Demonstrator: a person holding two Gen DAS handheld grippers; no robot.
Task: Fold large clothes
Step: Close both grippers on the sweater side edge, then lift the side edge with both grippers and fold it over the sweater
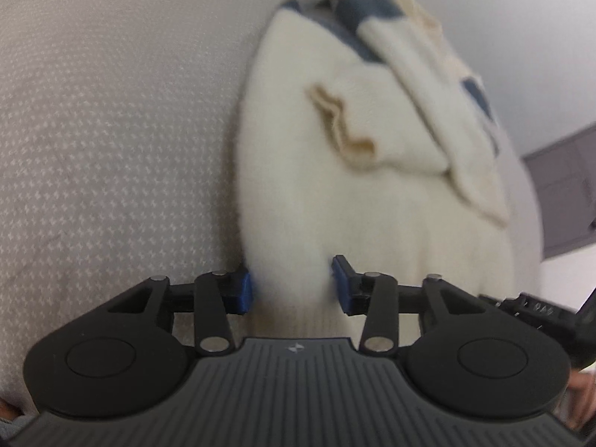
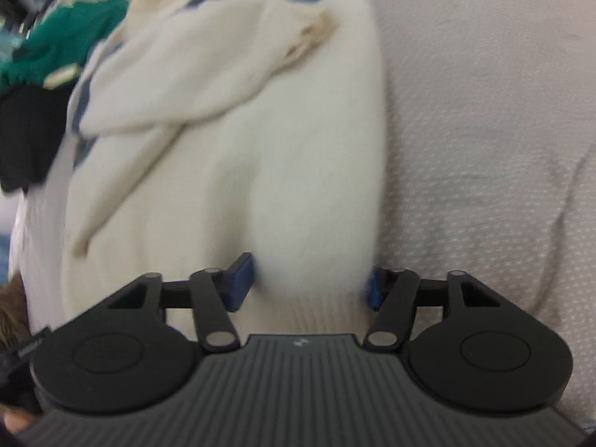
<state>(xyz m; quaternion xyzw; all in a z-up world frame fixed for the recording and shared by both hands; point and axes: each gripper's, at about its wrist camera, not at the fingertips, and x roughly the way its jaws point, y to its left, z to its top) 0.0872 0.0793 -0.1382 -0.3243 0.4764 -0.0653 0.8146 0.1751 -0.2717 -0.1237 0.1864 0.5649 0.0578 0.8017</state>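
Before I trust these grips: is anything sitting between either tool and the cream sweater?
Nothing visible is. The left tool has a bunched fold of the cream sweater directly between its blue pads, and the right tool straddles another fold of it. The green garment lies off at the far end, clear of both.

Left wrist view: sits on the left hand-held gripper [image 1: 292, 285], looking steeply down along its fingers, very close to a cream sweater [image 1: 335, 186] on grey bedding [image 1: 111, 130].
Right wrist view: rides the right hand-held gripper [image 2: 309, 283], tilted steeply down, equally close.
Shared: both see the sweater's ribbed hem and folded sleeves.
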